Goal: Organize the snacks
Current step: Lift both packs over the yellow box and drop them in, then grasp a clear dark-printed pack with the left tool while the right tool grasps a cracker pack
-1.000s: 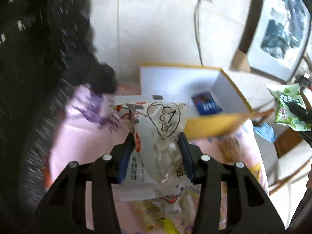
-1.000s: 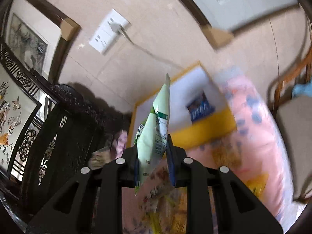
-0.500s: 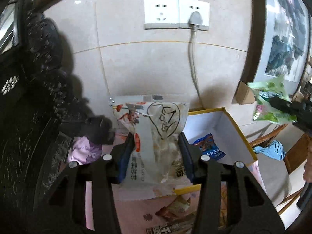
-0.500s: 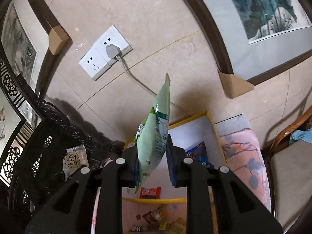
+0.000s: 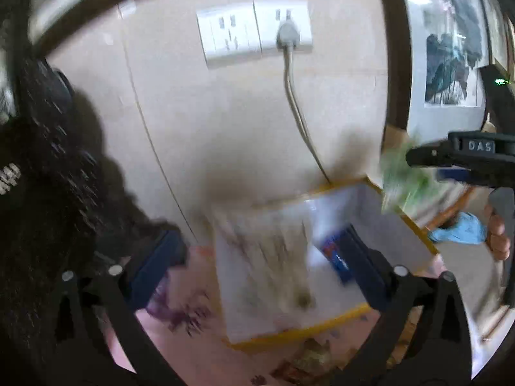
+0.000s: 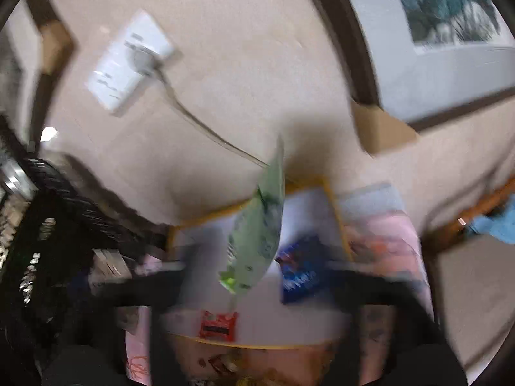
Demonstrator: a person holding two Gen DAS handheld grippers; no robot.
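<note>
My left gripper [image 5: 260, 263] is wide open, and the white snack packet [image 5: 264, 257] is blurred between its fingers, falling over the yellow-rimmed white box [image 5: 402, 222]. A blue packet [image 5: 334, 254] lies in the box. My right gripper [image 6: 257, 276] is blurred and spread open, and the green snack bag [image 6: 257, 234] drops free above the box [image 6: 331, 193]. A blue packet [image 6: 299, 270] and a red packet [image 6: 217, 325] lie inside the box. The right gripper [image 5: 450, 160] also shows in the left wrist view, with the green bag [image 5: 402, 177] below it.
The box sits on a pink patterned cloth [image 5: 180, 321] against a tiled wall with a socket and cable [image 5: 289, 32]. Dark carved furniture [image 5: 48, 193] stands at the left. Loose snacks [image 6: 231, 363] lie in front of the box. A wooden chair [image 6: 466, 218] is at the right.
Both grippers have opened and let go of their snacks. The white packet and the green bag are falling toward the box. Both views have dropped slightly and blurred.
</note>
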